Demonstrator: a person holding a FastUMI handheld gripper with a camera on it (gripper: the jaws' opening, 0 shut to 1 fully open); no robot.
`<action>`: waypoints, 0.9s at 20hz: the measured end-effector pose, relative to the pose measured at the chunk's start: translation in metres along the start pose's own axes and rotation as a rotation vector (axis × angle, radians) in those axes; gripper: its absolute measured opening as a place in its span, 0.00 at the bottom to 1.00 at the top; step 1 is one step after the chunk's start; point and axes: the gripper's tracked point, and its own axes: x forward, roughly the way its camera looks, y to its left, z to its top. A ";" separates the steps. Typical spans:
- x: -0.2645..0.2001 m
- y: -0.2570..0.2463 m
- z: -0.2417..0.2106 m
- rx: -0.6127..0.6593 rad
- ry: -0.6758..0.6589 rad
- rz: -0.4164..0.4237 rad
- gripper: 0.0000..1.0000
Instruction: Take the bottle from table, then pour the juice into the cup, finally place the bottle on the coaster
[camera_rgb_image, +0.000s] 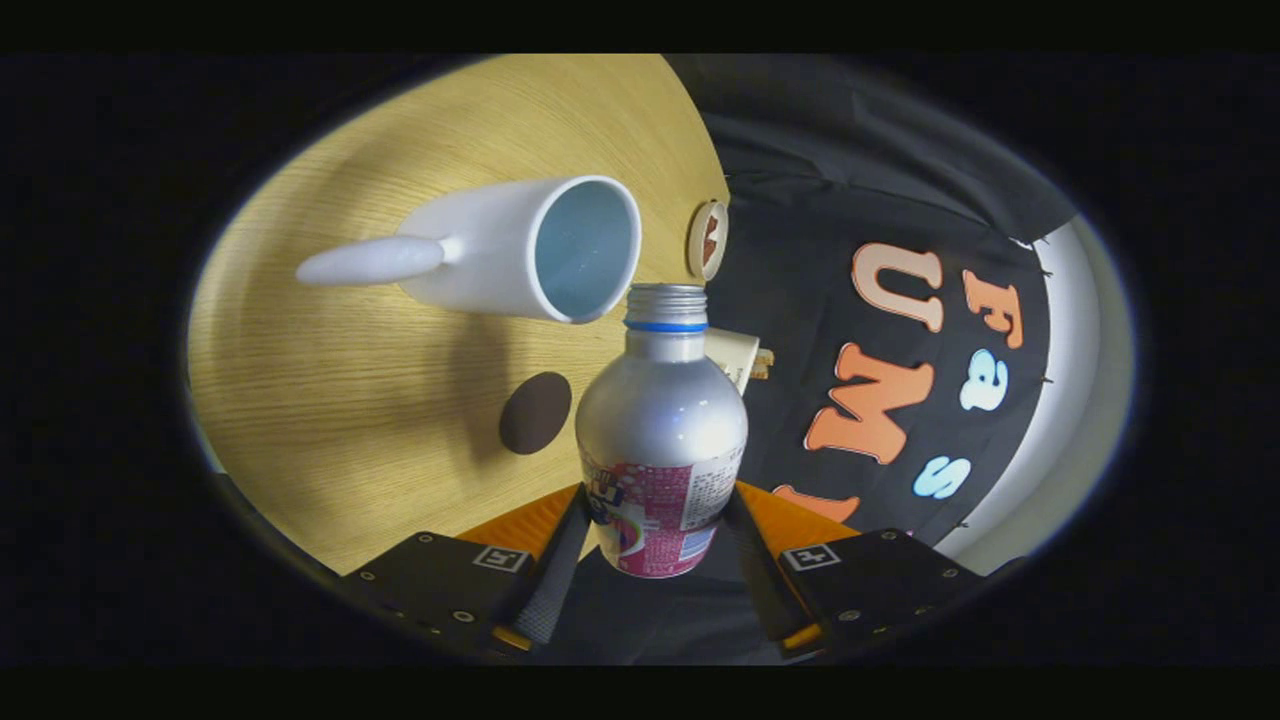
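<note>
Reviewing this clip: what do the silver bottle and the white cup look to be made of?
The silver bottle with the pink label, held between the gripper fingers, looks like brushed aluminium: matte metallic sheen, threaded metal neck. The white handled cup seems to be glazed ceramic, judging by its thick wall and smooth finish, though plastic can't be ruled out.

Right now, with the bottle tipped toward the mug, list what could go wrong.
1. The open neck of the silver bottle sits at the white mug's rim, not over its opening; juice may spill onto the wooden table.
2. The gripper jaws clamp only the bottle's lower label; it could slip.
</note>
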 end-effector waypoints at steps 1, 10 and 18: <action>-0.001 -0.002 0.000 -0.011 0.001 -0.002 0.77; 0.001 -0.007 -0.004 -0.076 0.020 -0.005 0.77; 0.003 -0.011 -0.006 -0.130 0.027 -0.004 0.77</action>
